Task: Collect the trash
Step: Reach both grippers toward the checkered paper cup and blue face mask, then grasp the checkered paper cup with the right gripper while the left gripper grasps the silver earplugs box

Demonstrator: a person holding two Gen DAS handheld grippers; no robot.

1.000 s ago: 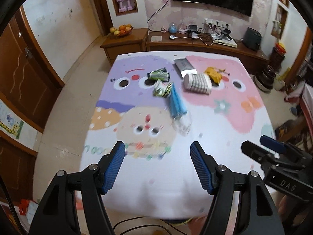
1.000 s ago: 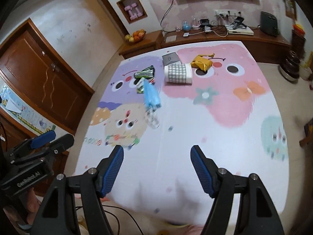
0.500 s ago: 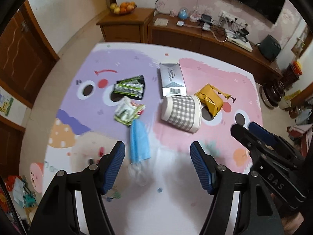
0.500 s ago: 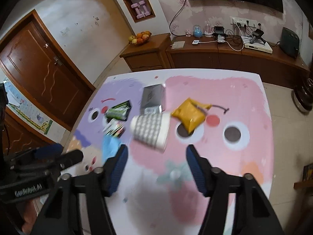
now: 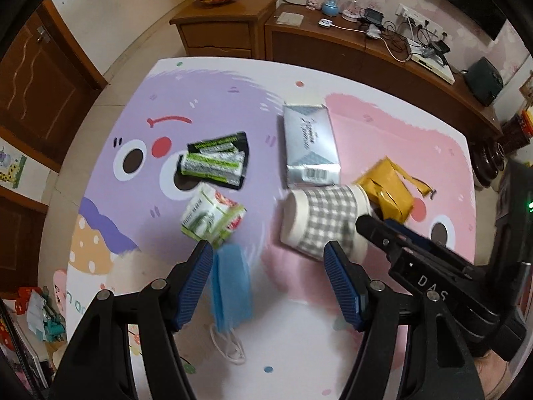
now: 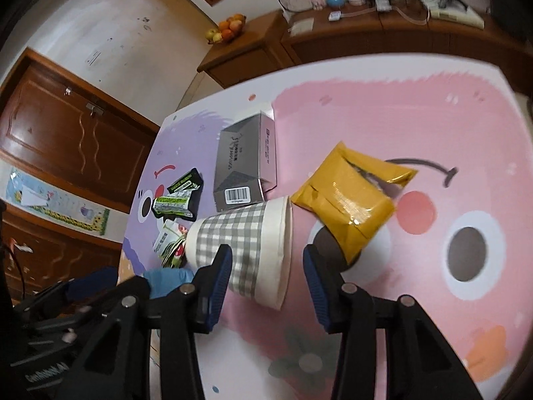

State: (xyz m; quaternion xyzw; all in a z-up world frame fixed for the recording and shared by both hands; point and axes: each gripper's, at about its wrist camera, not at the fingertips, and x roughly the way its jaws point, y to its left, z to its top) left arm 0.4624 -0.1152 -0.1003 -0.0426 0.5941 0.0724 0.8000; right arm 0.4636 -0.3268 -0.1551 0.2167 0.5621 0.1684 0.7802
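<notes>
A checked paper cup (image 6: 246, 250) lies on its side on the cartoon-print desk (image 6: 416, 116) between a silver box (image 6: 246, 163) and a yellow packet (image 6: 353, 200), my right tongs (image 6: 266, 266) closing around its rim, my left tongs (image 5: 268, 266) parted above a blue mask (image 5: 231, 290).

- Left gripper (image 5: 268, 268): matte black plastic two-finger frame, triangular cut-outs in each arm, silver round screws at the pivots.
- Blue ribbed rubber pads (image 5: 343, 286) on the inner finger faces, at 10 and 2 o'clock from the frame base.
- Right gripper (image 6: 263, 273): same black frame, same blue ribbed pads, same silver screws.
- White "DAS" lettering on the right gripper's black body in the left wrist view; small green LED at 3 o'clock.
- White, partly legible lettering on the left gripper's body in the right wrist view, 8 o'clock.
</notes>
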